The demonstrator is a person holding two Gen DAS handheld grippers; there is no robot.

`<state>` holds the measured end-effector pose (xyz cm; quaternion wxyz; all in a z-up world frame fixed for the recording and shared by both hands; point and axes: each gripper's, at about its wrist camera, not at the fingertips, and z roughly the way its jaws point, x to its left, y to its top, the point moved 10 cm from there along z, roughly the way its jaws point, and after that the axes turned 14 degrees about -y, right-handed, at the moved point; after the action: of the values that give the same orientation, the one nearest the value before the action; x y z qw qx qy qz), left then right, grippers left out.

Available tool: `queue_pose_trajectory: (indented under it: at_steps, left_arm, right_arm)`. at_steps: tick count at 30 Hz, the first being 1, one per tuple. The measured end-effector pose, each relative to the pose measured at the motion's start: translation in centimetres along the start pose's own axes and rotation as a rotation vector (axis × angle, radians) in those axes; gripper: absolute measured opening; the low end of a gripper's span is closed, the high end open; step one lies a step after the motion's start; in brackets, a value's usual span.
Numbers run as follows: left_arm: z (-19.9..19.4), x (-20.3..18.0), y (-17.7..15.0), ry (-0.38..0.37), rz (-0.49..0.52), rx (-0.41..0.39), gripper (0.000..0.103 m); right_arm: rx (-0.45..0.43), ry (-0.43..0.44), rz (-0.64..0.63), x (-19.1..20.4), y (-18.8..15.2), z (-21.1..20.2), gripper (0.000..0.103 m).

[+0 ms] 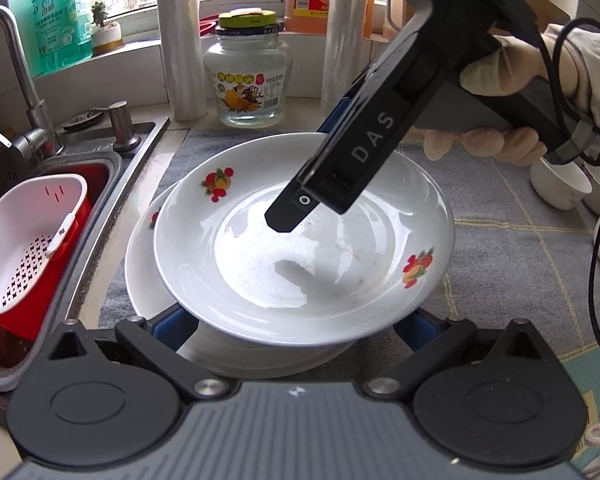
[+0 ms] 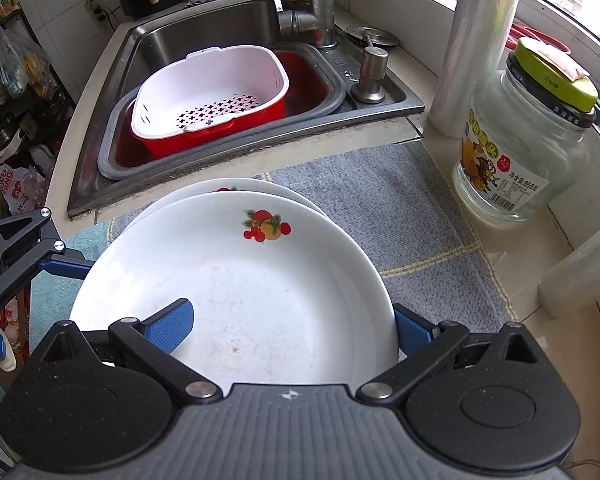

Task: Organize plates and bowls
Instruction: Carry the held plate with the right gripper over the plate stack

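Note:
Two white plates with fruit prints are stacked on the grey mat. The top plate (image 1: 300, 248) (image 2: 240, 300) sits off-centre and tilted on the lower plate (image 1: 144, 264) (image 2: 188, 196). My right gripper (image 1: 300, 184) (image 2: 292, 328) is open and straddles the top plate's rim. One of its fingers (image 2: 172, 324) is inside the plate and the other is outside the rim. My left gripper (image 1: 294, 328) is open at the opposite rim, with both fingers partly hidden under the plates. Small white bowls (image 1: 560, 188) stand to the right.
A sink on the left holds a red basin with a white colander (image 1: 28, 240) (image 2: 212, 88), behind a faucet (image 1: 20, 80). A glass jar (image 1: 248, 76) (image 2: 520, 152) and a roll of plastic wrap (image 1: 180, 40) stand behind the mat (image 1: 520, 260). A gloved hand (image 1: 580, 64) holds the right gripper.

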<state>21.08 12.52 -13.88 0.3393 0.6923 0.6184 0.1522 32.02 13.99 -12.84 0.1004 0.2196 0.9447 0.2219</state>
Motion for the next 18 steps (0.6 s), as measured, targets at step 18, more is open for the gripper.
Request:
queue_pose_trajectory:
  at_steps: [18]
  left_arm:
    - [0.6, 1.1, -0.1, -0.019, -0.018, 0.123, 0.102]
  right_arm:
    - [0.005, -0.031, -0.011, 0.0, 0.2, 0.2, 0.103]
